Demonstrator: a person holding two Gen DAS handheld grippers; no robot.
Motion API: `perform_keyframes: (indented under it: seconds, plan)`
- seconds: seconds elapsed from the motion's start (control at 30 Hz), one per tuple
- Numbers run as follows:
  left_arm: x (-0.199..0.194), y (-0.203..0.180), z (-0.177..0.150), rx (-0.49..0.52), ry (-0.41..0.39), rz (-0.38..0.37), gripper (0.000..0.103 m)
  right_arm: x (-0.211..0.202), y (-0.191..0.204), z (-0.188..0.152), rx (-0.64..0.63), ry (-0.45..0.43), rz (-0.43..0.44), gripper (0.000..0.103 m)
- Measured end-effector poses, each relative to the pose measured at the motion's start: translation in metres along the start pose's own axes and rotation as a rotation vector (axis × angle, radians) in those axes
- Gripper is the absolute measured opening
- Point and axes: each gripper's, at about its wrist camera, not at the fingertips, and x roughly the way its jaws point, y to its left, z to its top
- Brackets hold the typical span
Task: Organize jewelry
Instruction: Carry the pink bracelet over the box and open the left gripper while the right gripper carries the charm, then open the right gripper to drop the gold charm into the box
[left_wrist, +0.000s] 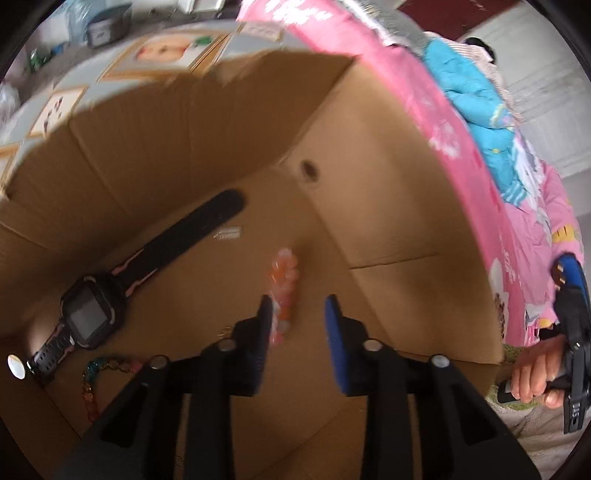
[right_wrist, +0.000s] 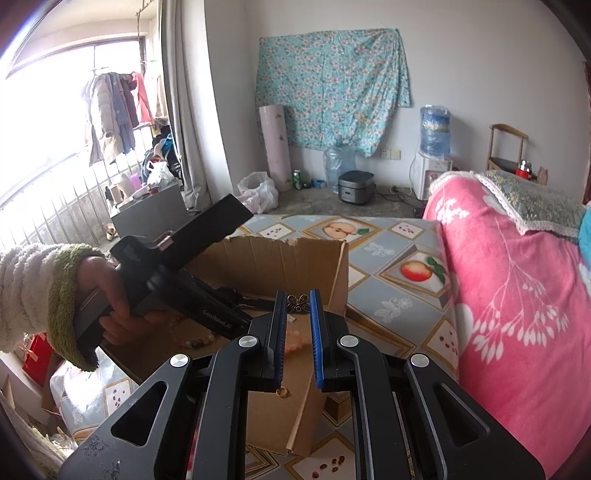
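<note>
Left gripper (left_wrist: 299, 310): jaws apart, nothing clamped.
Bead bracelet (left_wrist: 284, 291): blurred, apparently on cardboard box (left_wrist: 388, 206) floor between the tips.
Handling: light, limp, slippery; pinch across strand.
Right gripper (right_wrist: 298, 302): clamped on butterfly charm (right_wrist: 298, 302).

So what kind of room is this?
Probably a lived-in bedroom or living room at home: clothes hang by the window, a water dispenser stands against the wall, and a pink blanket covers something soft.

R gripper (right_wrist: 298, 302) pinching butterfly charm (right_wrist: 298, 303) over cardboard box (right_wrist: 273, 258).
</note>
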Motion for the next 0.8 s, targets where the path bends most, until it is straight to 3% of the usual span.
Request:
perform_keyframes:
  seconds: [0.13,0.23,0.43,0.53,0.8]
  plan:
    - [-0.020,0.013,-0.004,-0.059,-0.057,0.002,0.039,0.003,0.006,0.000,-0.010,0.048,0.035,0.011]
    - [-0.056,0.018,-0.017,-0.081,-0.158,0.027,0.049,0.011,0.018,0.001,-0.037,0.100,0.098,0.010]
    - [-0.132,0.020,-0.067,-0.107,-0.385,0.131,0.070,0.047,0.045,0.000,-0.073,0.295,0.199,0.011]
    - [-0.163,0.027,-0.104,-0.155,-0.512,0.155,0.079,0.072,0.052,0.000,-0.074,0.442,0.250,0.011]
    - [-0.186,0.034,-0.173,-0.241,-0.674,0.230,0.083,0.119,0.070,-0.004,-0.122,0.725,0.275,0.012]
